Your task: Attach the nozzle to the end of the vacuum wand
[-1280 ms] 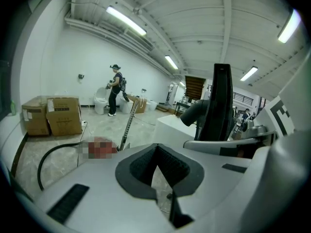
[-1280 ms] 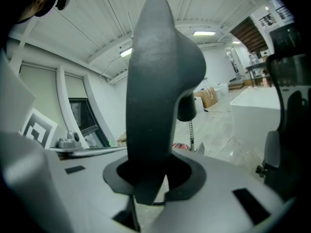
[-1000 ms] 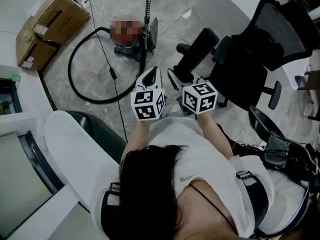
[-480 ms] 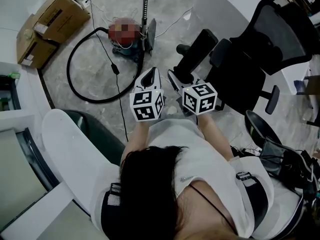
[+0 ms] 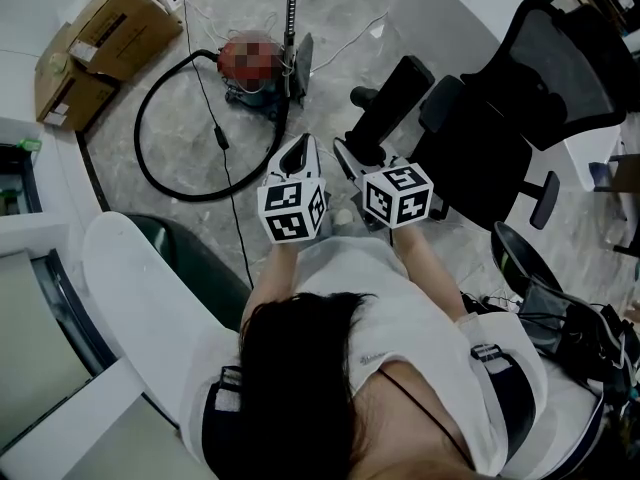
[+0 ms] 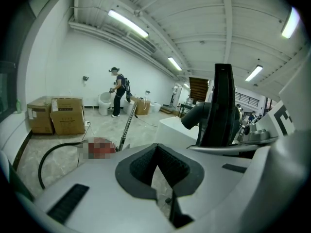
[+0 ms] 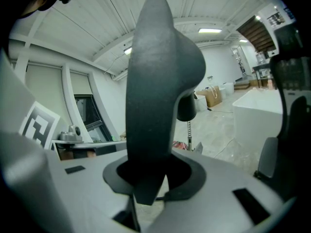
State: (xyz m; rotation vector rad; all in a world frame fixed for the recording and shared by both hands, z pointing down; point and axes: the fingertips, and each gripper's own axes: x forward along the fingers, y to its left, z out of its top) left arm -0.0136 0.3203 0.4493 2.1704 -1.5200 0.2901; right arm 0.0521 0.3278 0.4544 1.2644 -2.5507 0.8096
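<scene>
1. The right tool is clamped on the black nozzle. In its own view the nozzle rises from between the jaws and fills the middle of the frame.
2. The left tool has its jaws together with nothing between them (only floor shows through the notch).
3. In the head view both tools sit side by side at centre frame, and the nozzle juts toward the upper right from the right tool.
4. The wand stands at top centre, rising from the vacuum body, well apart from the nozzle. The black hose loops over the floor to its left.
5. Step in hand, as I judge it: the nozzle is picked up but not yet brought to the wand, so the joining is all to come.
6. The next move calls for carrying the nozzle over to the wand's free end, lining its socket up with the tube and pushing it on. The left tool would have to open to steady the wand.
7. Count:
   - two tools
   - one nozzle
   - one wand
   - one hose
   - one vacuum body
   - two cardboard boxes at upper left
   - one office chair at upper right
</scene>
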